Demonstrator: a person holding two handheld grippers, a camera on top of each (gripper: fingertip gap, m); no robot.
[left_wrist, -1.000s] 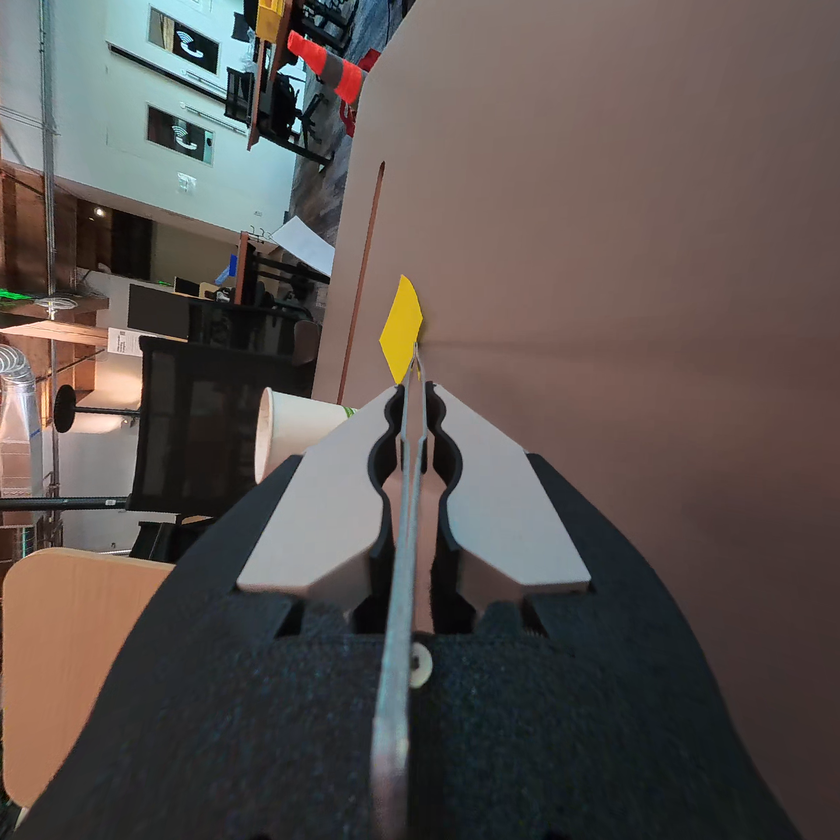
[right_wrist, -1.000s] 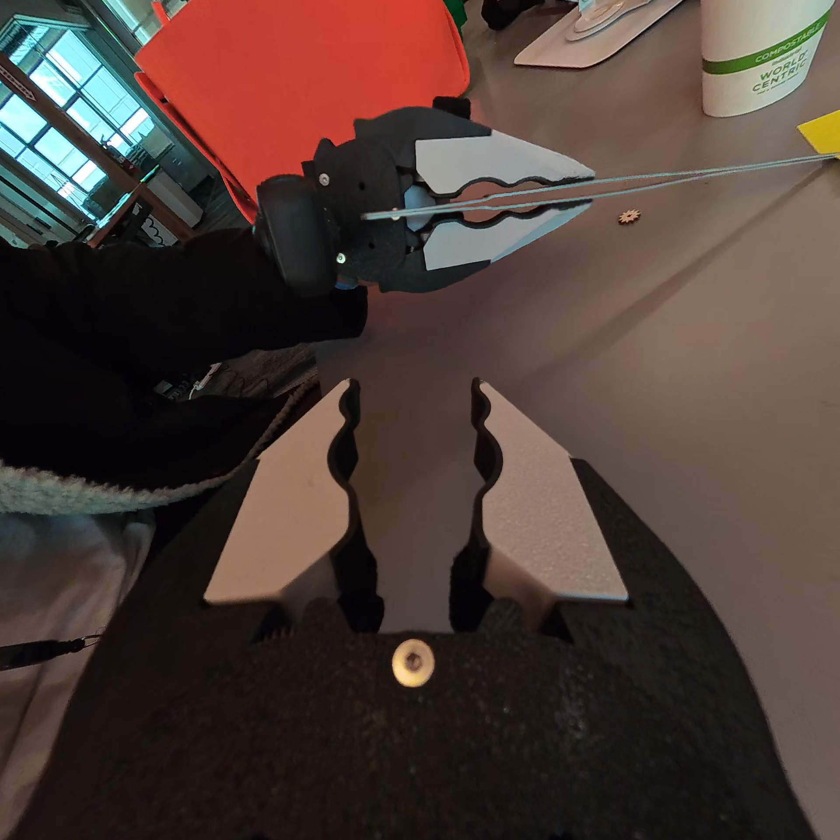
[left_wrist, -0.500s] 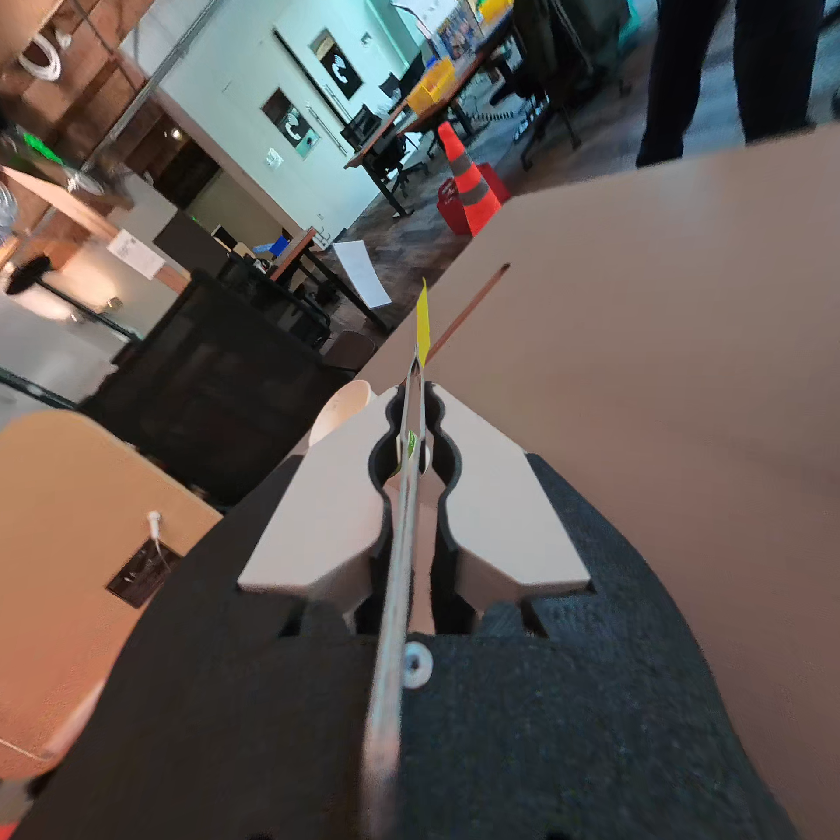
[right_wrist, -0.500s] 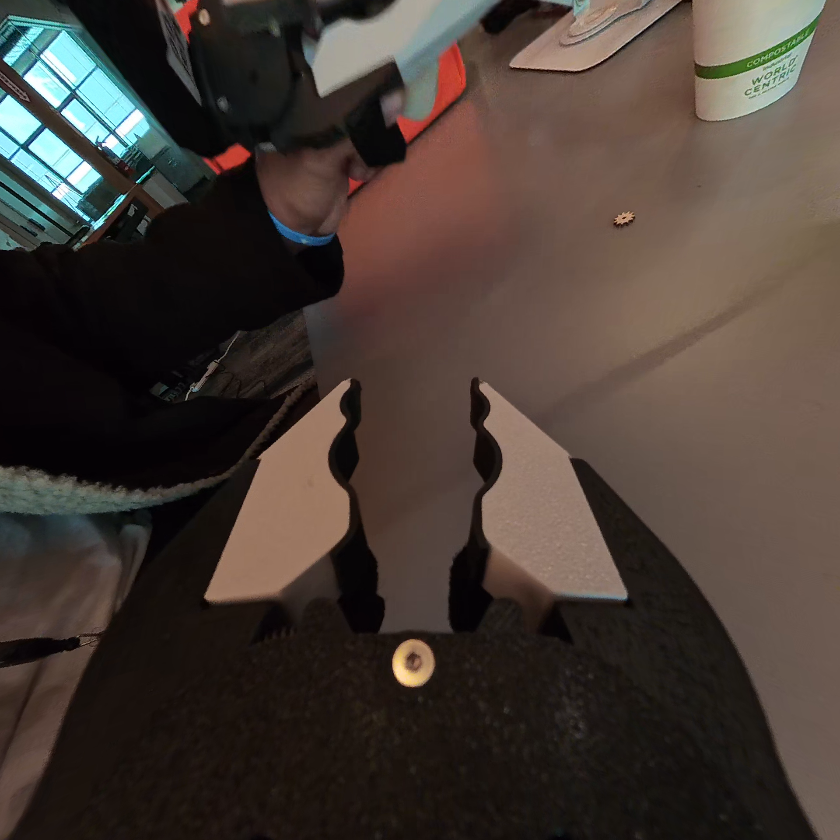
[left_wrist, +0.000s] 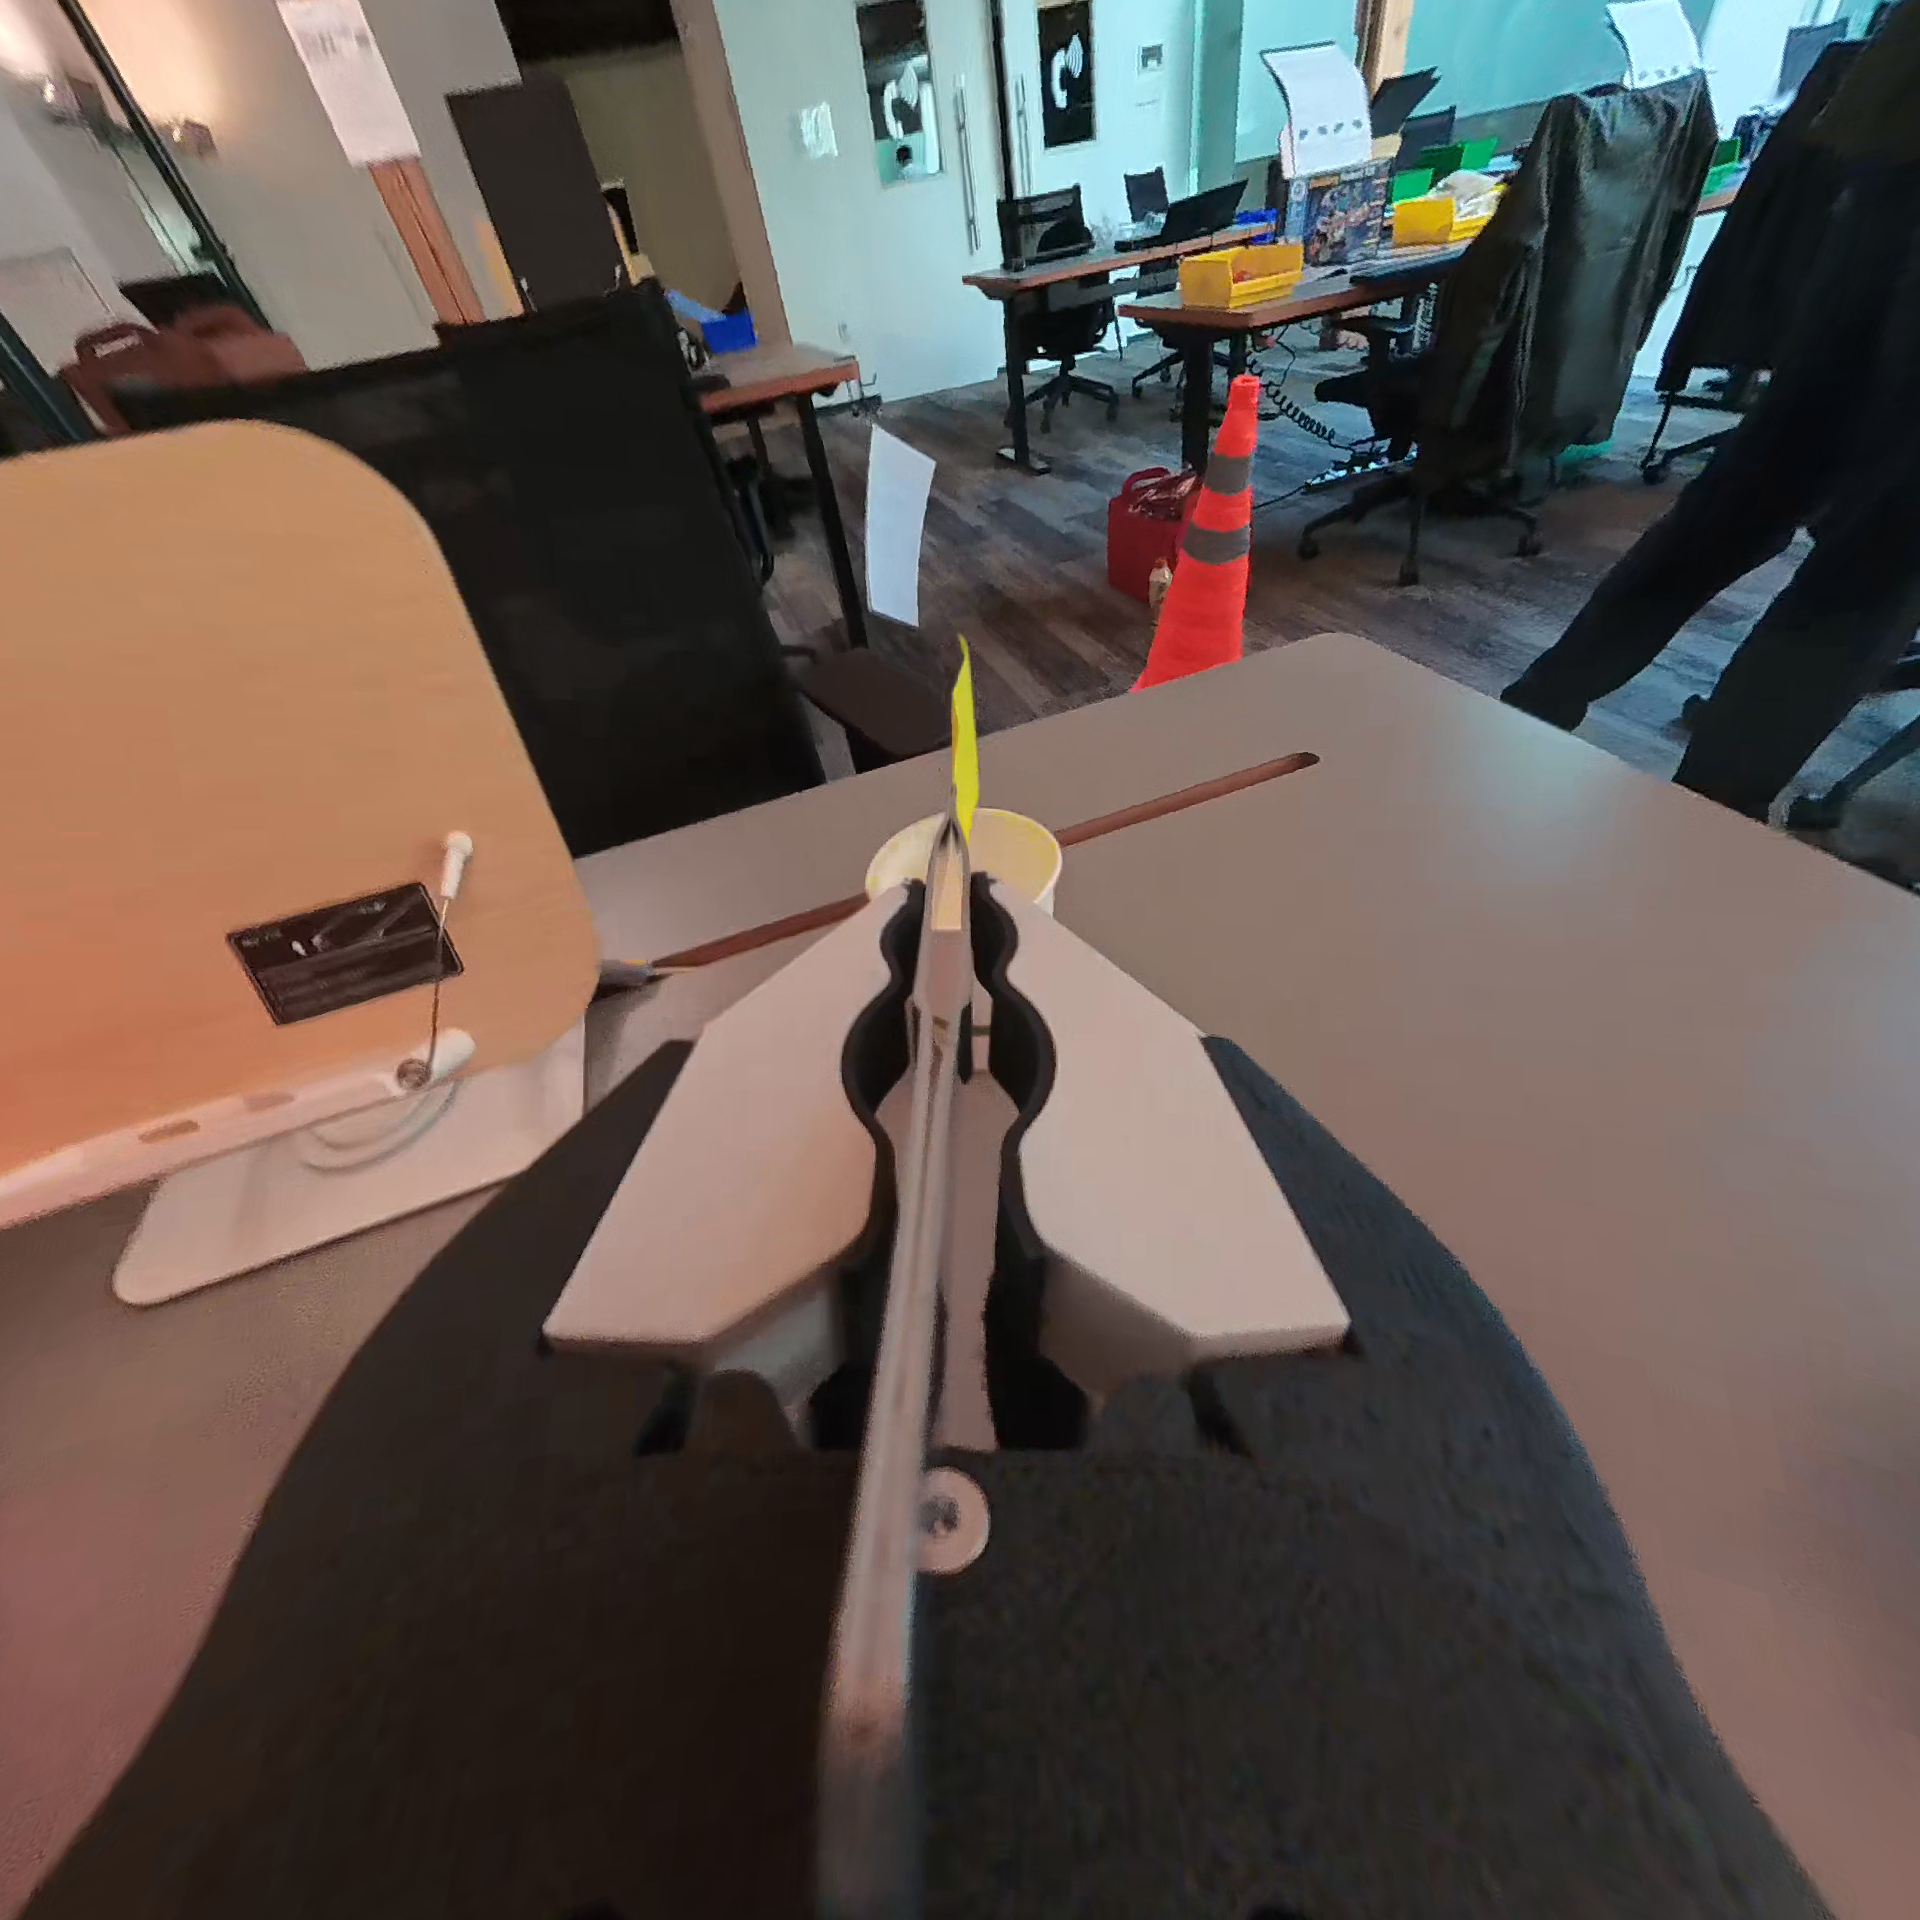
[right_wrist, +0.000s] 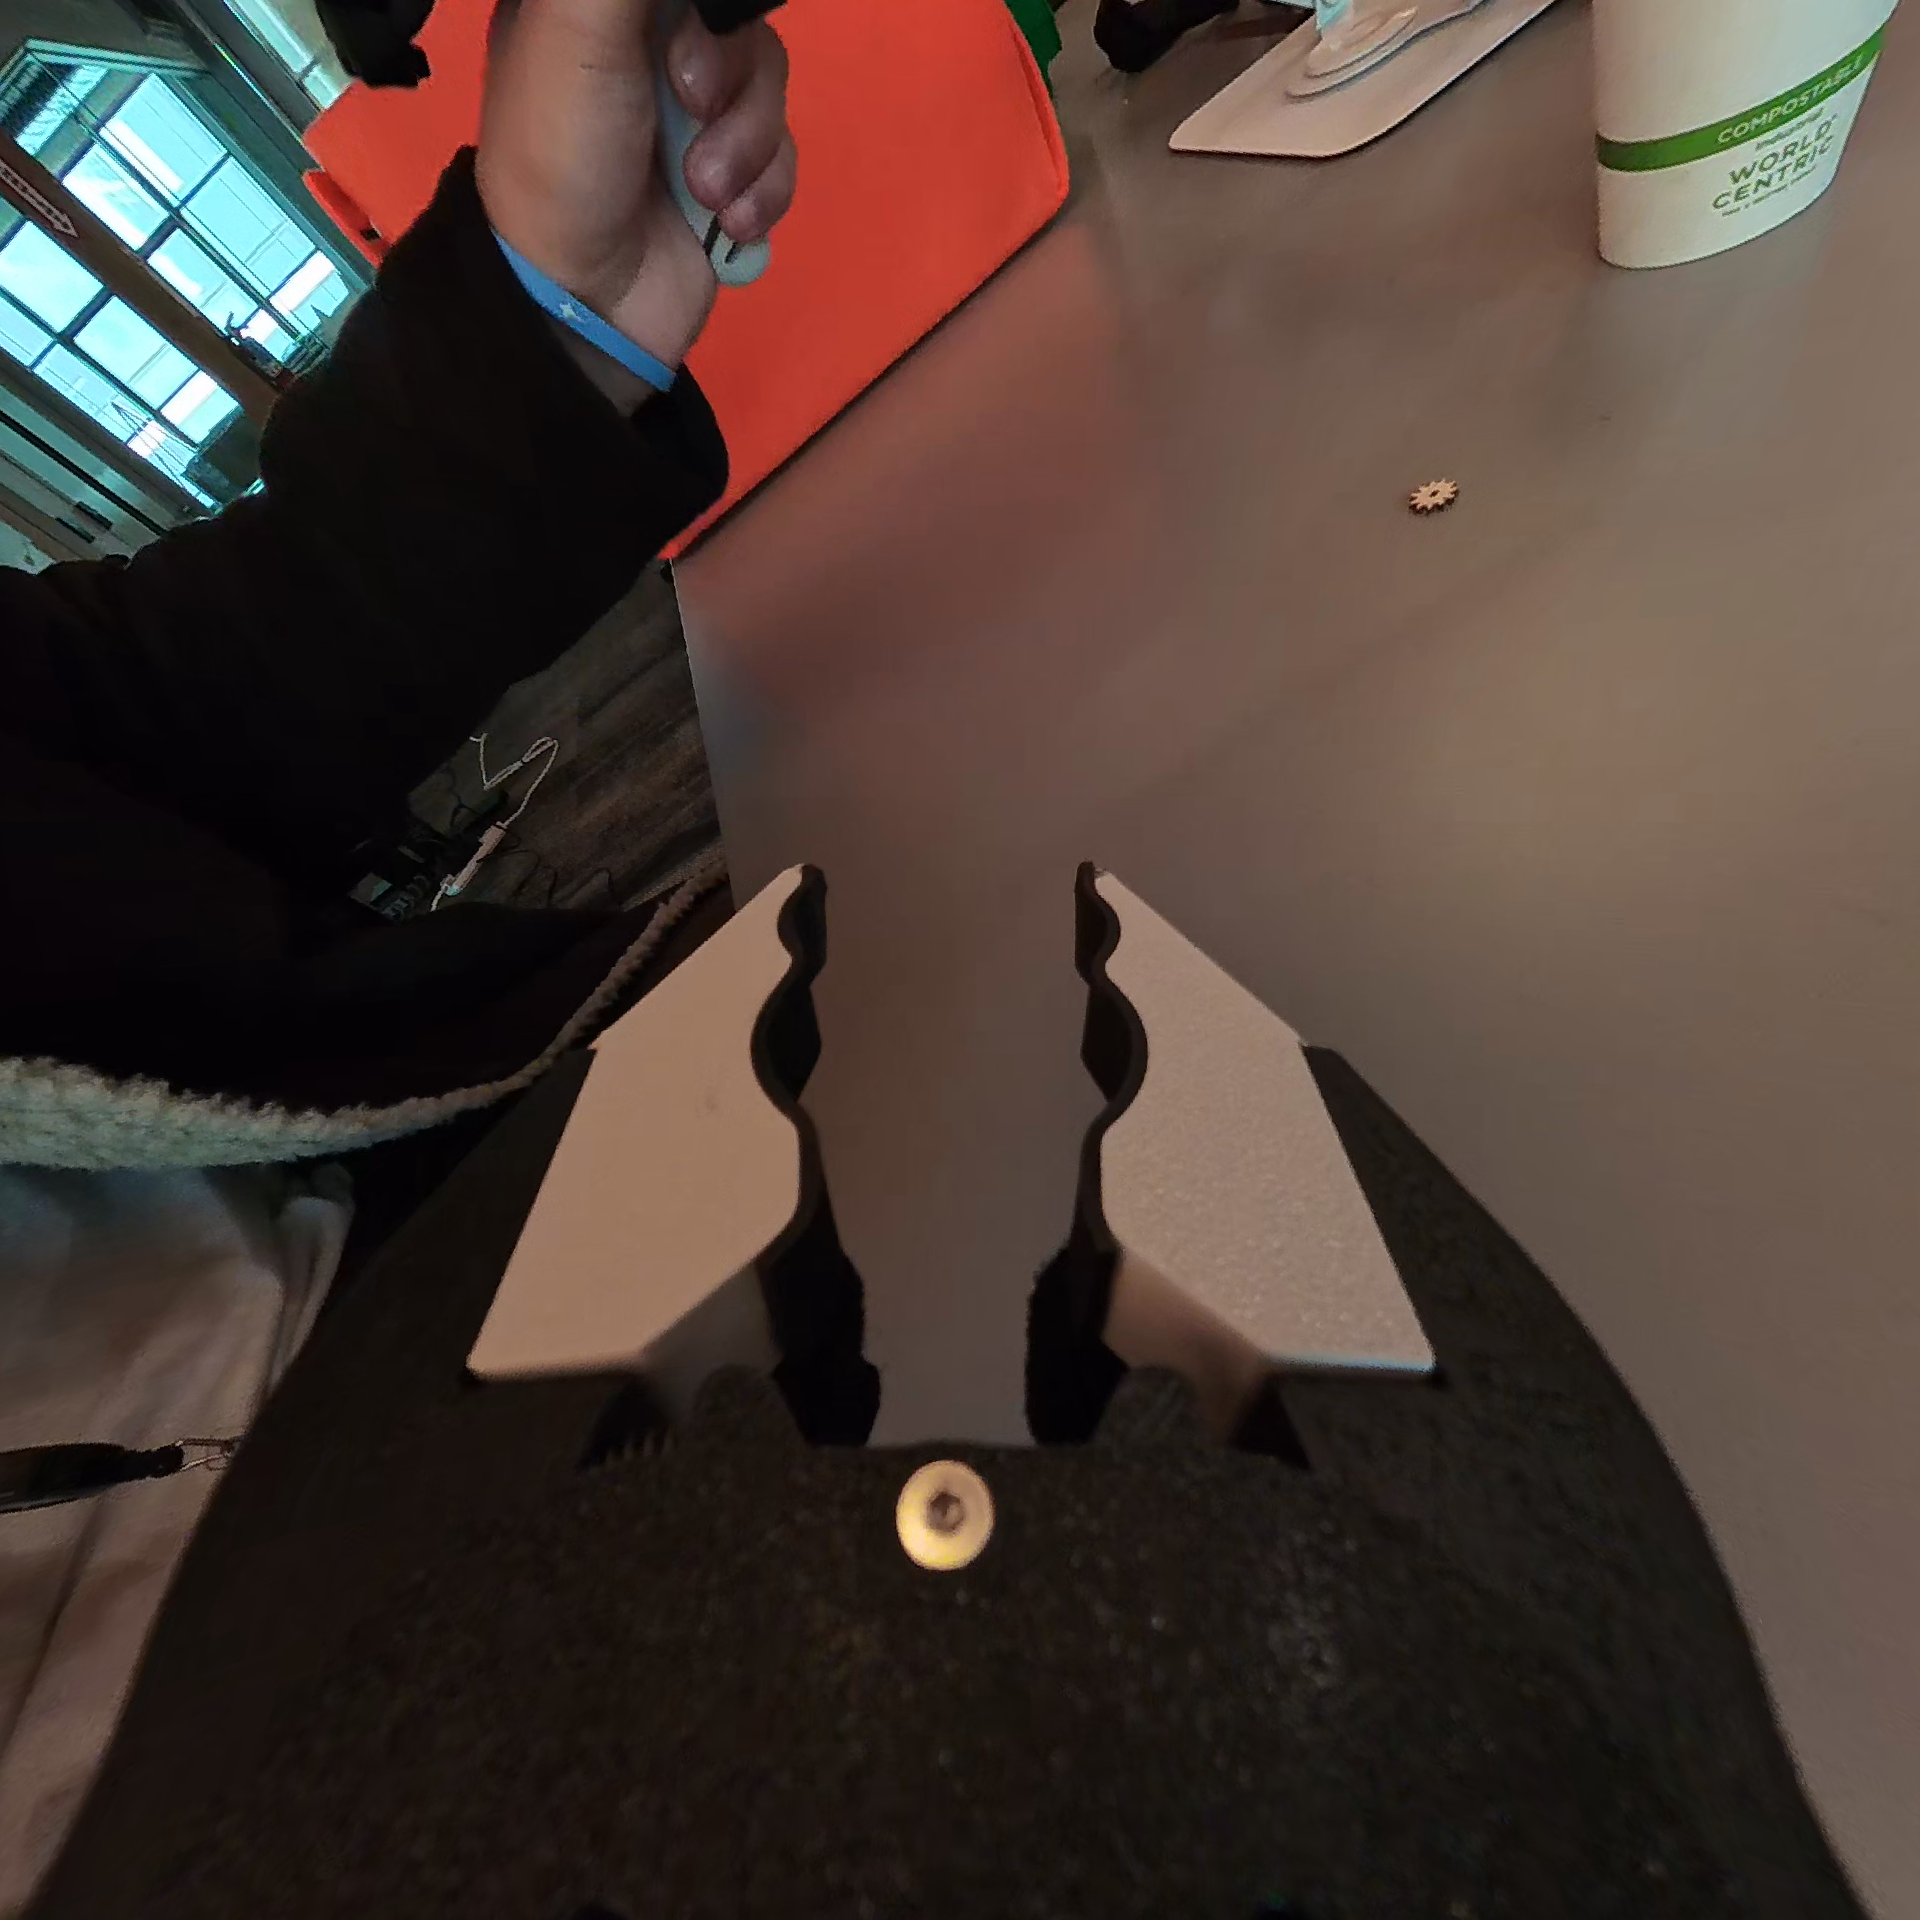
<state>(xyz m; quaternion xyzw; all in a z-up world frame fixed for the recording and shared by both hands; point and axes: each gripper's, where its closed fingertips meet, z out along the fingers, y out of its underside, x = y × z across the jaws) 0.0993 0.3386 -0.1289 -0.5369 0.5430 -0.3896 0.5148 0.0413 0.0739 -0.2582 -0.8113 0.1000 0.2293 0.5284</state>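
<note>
Tweezers (left_wrist: 914, 1299) pinched in left hand-held gripper (left_wrist: 948, 904), cup (left_wrist: 1013, 847) half hidden; right hand-held gripper (right_wrist: 951, 883) spread, empty

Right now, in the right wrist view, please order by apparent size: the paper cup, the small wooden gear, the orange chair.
1. orange chair, partly hidden and farther off, so unsure
2. paper cup, cropped
3. small wooden gear

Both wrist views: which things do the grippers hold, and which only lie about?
Held or near: left gripper, shut on metal tweezers that pinch a yellow slip, white cup behind; right gripper, open and empty above the table.
Lying about: small wooden gear, wooden panel on a white stand, orange cone on the floor.
</note>
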